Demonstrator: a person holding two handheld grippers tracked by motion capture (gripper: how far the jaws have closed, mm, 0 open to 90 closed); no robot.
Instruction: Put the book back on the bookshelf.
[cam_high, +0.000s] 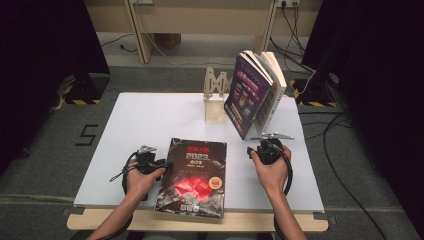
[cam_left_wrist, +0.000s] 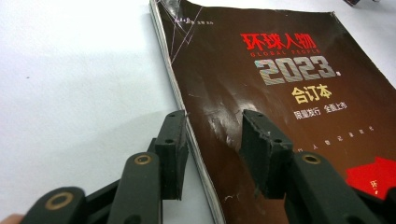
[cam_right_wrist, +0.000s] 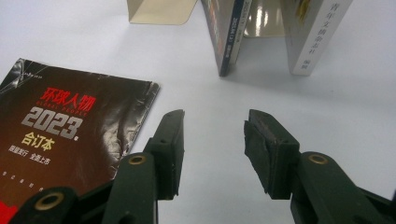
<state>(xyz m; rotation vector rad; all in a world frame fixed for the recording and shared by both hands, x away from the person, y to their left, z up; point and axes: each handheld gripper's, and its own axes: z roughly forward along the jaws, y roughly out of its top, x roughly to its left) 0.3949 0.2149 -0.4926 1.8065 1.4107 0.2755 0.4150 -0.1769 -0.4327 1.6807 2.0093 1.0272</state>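
Grip quality at the spine edge decides this step, by my reading: the left claw (cam_left_wrist: 212, 154) straddles the left long edge of the thick dark brown paperback book with red and silver lettering (cam_left_wrist: 280, 107), one jaw out over the white desk (cam_left_wrist: 70, 93), the other above the cover. Its jaws stand partly open with the book's edge between them, and the pads do not look to be pressing yet. To do it well, the outer jaw should slide under the edge flat against the desk before the claw clamps, taking the whole block of pages and not just the creased cover, which is already scuffed there.

The right claw (cam_right_wrist: 212, 151) is open and holds nothing, hovering over bare desk just right of the book; it could steady the far edge once the book lifts.

The book lies flat, cover up, at the near middle of the desk, its bottom edge reaching the desk's front border. Its long axis runs front to back, title end away from the person, spine to the left. Beyond it, two other books (cam_high: 255, 92) lean against a pale wooden bookend (cam_high: 216, 97).
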